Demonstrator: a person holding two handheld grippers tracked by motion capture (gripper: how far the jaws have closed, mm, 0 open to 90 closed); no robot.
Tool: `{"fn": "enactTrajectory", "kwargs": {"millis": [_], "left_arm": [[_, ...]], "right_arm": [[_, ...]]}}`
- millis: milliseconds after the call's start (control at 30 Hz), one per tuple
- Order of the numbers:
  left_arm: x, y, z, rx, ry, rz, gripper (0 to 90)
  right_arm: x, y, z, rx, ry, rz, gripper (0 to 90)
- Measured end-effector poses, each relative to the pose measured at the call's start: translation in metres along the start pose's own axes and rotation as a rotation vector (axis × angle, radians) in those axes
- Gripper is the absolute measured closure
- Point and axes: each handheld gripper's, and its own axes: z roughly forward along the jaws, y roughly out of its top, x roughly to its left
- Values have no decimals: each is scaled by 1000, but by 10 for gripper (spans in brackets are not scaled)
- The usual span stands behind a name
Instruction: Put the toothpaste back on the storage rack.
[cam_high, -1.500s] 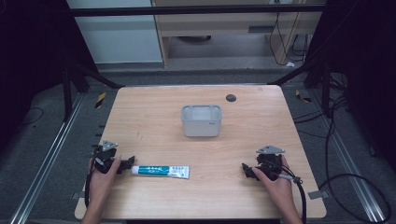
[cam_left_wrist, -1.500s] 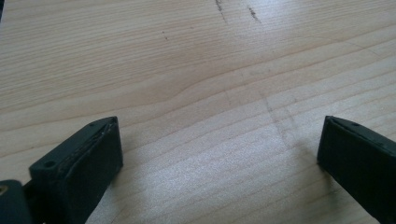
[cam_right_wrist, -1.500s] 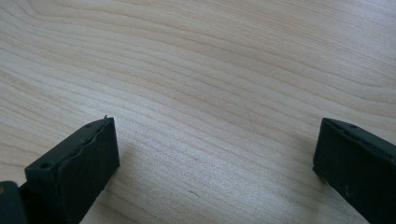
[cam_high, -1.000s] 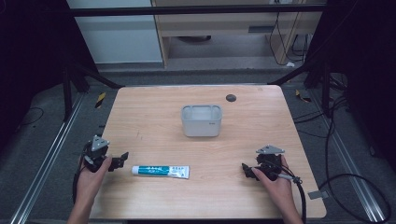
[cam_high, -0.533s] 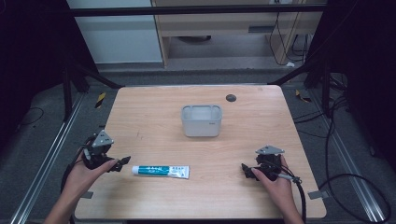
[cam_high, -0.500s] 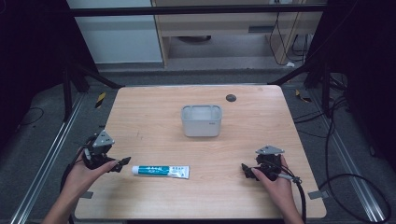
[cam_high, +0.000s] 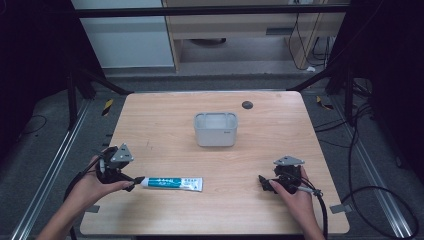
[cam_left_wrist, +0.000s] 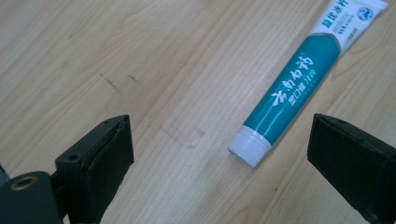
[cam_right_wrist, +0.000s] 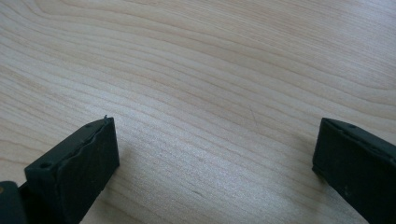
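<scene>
Two claws wait low on your table (cam_high: 165, 125); the bin (cam_high: 215, 129) sits mid-frame, empty. Your toothpaste tube (cam_high: 171, 183) lies lower left, ungrasped. Left claw (cam_high: 131, 183) is spread at its cap; right claw (cam_high: 262, 181) spread, idle. Everything remains.

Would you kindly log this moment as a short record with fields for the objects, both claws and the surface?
surface: wooden table
toothpaste tube: teal and white toothpaste tube lying flat near the front edge, white cap toward the left claw
container: pale grey container near the table's middle
small dark disc: near the far edge
left claw: open, jaws spread, tube's cap between them, not touching
right claw: open over bare wood, holding nothing
</scene>
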Motion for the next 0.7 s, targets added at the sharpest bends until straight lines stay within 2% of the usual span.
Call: {"fn": "enactTrajectory", "kwargs": {"millis": [33,67,100,133,167,200,233,267,367,400,467,600,700], "left_arm": [[-2,2,2,10,-13,19,67],[-4,6,3,35,-31,59,67],[-4,6,3,35,-31,59,67],[-7,10,6,53,-49,100,72],[-9,12,8,62,-58,120,79],[-9,12,8,62,-58,120,83],[-12,16,12,72,-79,151,90],[-12,16,12,72,-79,151,95],[-16,22,20,96,-110,199,118],[-16,22,20,96,-110,199,129],[-19,26,26,112,-132,230,151],[-22,31,32,128,-159,255,181],[-25,35,39,151,-178,288,190]], "right_arm": [[0,0,0,0,0,0,7],[0,0,0,0,0,0,7],[0,0,0,0,0,0,7],[0,0,0,0,1,1,7],[0,0,0,0,0,1,7],[0,0,0,0,0,1,7],[0,0,0,0,0,1,7],[0,0,0,0,0,1,7],[0,0,0,0,1,1,7],[0,0,0,0,1,1,7],[0,0,0,0,0,-1,7],[0,0,0,0,0,1,7],[0,0,0,0,1,1,7]]}}
